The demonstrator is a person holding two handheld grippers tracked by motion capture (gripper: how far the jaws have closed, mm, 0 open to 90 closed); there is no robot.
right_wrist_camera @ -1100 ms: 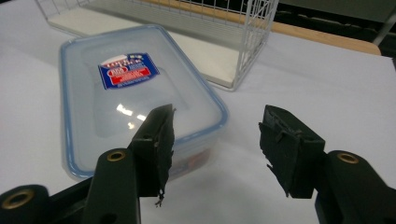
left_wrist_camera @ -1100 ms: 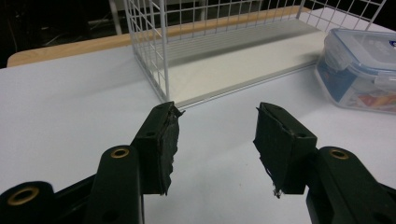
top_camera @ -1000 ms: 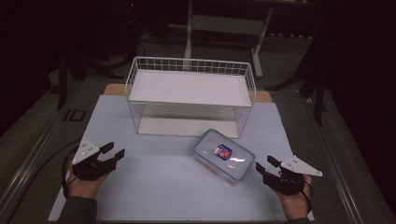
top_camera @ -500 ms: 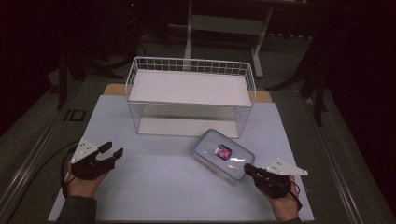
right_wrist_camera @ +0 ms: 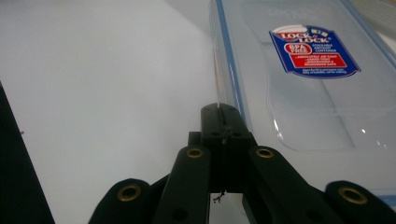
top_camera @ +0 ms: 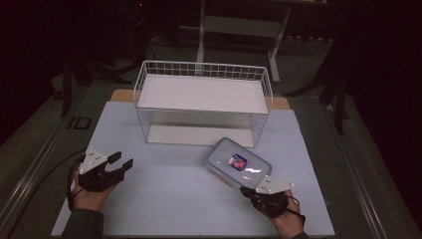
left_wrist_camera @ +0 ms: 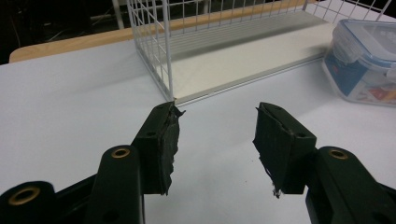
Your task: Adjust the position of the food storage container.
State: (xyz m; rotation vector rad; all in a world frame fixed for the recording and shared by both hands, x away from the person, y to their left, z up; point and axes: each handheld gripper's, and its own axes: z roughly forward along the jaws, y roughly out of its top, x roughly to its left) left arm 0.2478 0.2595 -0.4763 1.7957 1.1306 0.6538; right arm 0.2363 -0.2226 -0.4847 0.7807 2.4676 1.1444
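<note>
Plastic box (top_camera: 238, 164) on worktop (top_camera: 164, 199): rigid, likely light, slick lid; best hold probably rim. Right tongs (right_wrist_camera: 223, 122) closed, empty, at its edge. Left tongs (left_wrist_camera: 215, 135) wide.

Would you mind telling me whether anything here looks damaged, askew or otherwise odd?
Two small things stand out. The black pads on the left gripper's fingers are frayed and ragged along their edges. The clear lidded food container lies at an angle to the white wire rack rather than square with it. Nothing is spilled.
</note>
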